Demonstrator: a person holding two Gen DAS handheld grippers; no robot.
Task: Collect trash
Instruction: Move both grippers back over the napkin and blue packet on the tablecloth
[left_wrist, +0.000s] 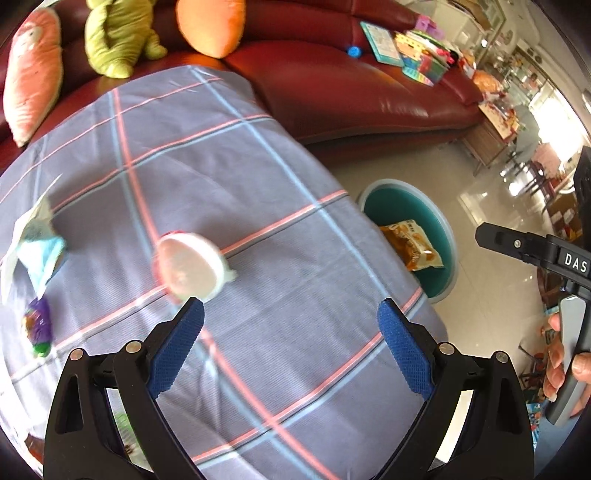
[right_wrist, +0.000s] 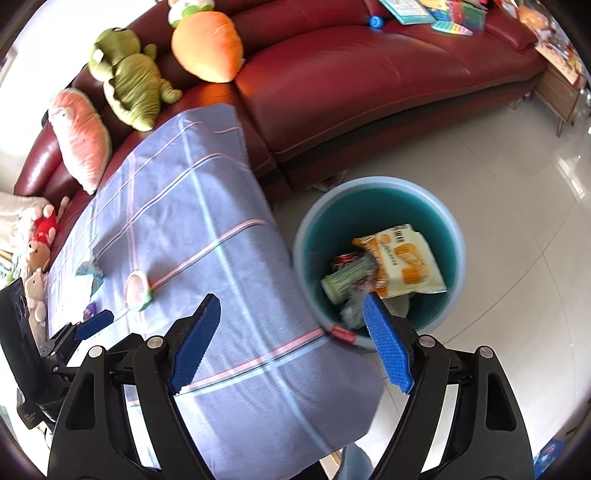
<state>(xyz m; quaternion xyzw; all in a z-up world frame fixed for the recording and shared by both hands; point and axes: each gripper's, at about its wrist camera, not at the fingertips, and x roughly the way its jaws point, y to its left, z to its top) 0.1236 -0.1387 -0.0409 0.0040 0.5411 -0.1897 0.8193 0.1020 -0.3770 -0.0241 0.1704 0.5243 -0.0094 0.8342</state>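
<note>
above bin (right_wrist: 380, 192): open | table edge (right_wrist: 295, 295) touches, maybe overlaps, its rim

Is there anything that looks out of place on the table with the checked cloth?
Yes. A pink-white cup lies tipped on its side mid-cloth, and a torn wrapper and purple packet lie loose near the left edge.

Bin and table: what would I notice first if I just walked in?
Probably the teal bin on the floor beside the table, with a yellow snack bag and a can already inside. Next, the plaid cloth covering the table, where a round pink cup and a torn wrapper lie. Behind sits a red sofa with a green frog plush.
</note>
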